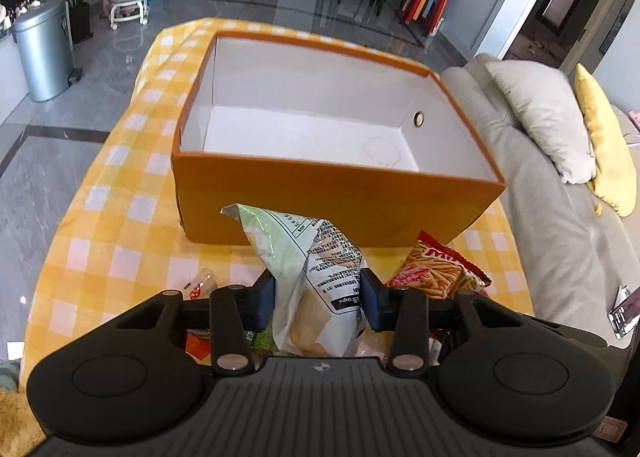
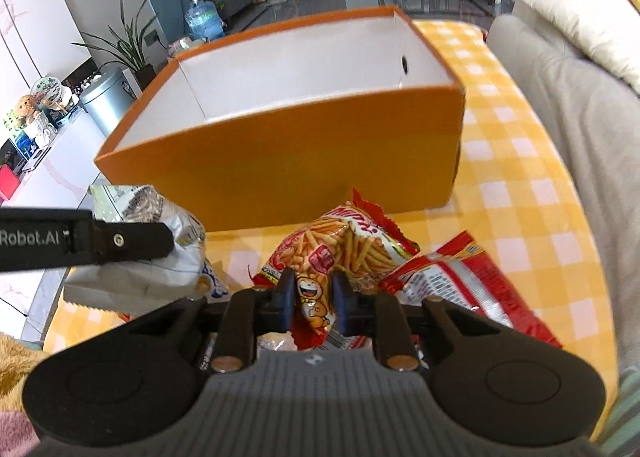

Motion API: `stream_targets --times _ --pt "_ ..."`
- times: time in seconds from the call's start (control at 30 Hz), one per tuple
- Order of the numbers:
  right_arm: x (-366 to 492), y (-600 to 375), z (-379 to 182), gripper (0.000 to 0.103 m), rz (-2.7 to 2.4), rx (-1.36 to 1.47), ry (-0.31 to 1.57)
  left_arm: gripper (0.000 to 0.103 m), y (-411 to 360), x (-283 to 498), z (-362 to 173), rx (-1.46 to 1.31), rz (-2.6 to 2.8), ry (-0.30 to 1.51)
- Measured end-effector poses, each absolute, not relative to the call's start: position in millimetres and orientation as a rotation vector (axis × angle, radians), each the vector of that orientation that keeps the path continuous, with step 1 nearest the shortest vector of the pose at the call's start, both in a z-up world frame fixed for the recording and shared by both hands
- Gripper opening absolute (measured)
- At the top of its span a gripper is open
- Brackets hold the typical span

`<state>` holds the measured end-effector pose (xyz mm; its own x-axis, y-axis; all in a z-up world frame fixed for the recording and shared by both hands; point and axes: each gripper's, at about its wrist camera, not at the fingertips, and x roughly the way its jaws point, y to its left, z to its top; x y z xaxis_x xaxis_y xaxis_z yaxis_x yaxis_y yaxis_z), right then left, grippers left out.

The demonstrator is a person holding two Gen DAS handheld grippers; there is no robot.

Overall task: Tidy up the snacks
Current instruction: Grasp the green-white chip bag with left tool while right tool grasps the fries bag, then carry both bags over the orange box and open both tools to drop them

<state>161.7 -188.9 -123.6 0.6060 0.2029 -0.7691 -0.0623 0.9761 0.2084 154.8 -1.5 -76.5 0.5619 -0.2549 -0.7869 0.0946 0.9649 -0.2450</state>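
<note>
An orange box (image 1: 340,197) with a bare white inside stands on the yellow checked tablecloth (image 1: 120,225). My left gripper (image 1: 318,297) is shut on a green and white snack bag (image 1: 308,277), which hangs lifted just in front of the box's near wall. My right gripper (image 2: 314,297) is shut on a red bag of stick snacks (image 2: 340,245), also raised before the orange box (image 2: 300,161). In the right wrist view the left gripper's finger (image 2: 120,245) shows at the left against the pale bag (image 2: 168,257).
More snack packets lie on the cloth: a red bag (image 1: 436,269), a second red packet (image 2: 468,289) and a small clear wrapper (image 1: 202,283). A grey sofa (image 1: 552,225) with cushions borders the table's right side. A metal bin (image 1: 42,53) stands on the floor at far left.
</note>
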Motion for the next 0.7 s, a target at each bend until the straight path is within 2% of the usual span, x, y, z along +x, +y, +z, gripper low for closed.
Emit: stream_targets --times 0.37,0.7 --pt "127 -197 -74 0.014 0.14 0.134 0.795 0.049 7 135 -29 -0.13 -0.243 0.835" --pt "120 -199 -21 0.012 0.159 0.087 0.666 0.049 8 148 12 -0.061 -0.282 0.722"
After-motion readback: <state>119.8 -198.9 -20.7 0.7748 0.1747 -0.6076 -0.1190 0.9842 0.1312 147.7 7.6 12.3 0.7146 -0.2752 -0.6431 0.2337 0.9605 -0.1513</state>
